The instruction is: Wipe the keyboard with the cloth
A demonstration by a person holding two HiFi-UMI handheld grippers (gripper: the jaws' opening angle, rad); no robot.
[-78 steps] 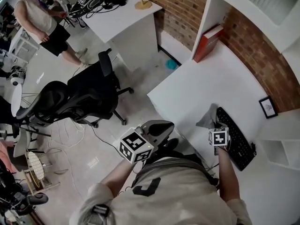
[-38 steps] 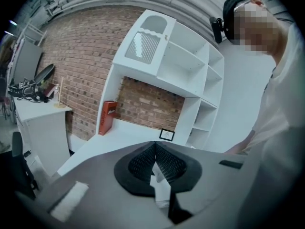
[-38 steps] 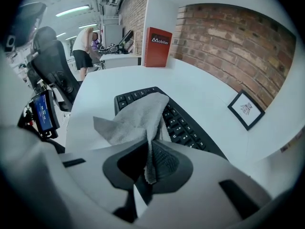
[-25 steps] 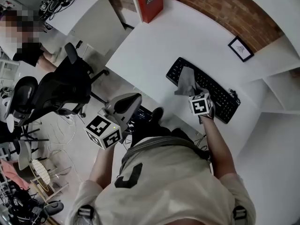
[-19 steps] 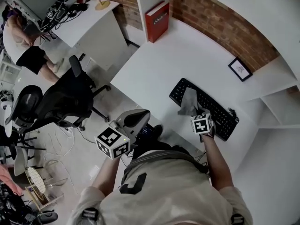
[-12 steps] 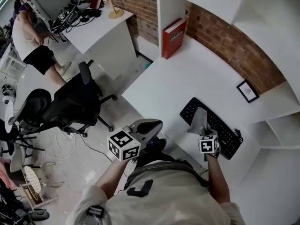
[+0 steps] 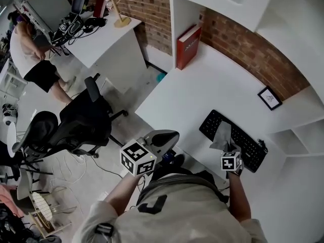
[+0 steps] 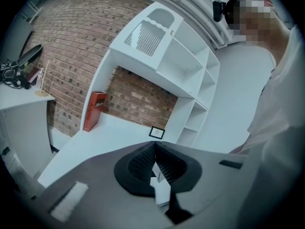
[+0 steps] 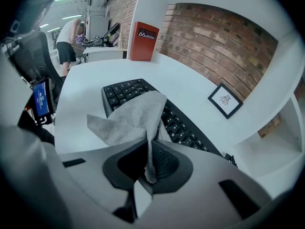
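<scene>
Right gripper view gives the clearest look. The right tool (image 9: 147,144) is clamped on a pinch of the grey cloth (image 9: 128,116), which fans out over the keys toward the left end of the black keyboard (image 9: 183,128) on the white table (image 9: 86,87). Head view hides those jaws behind the marker cube, but only it shows the left tool (image 7: 163,138) held just off the table's edge. Left gripper view shows that one's jaws closed with nothing between them. The keyboard's near side is cut off by the tool body. About three seconds back the cloth hung beside the keyboard's end, and now it's on the keys.
</scene>
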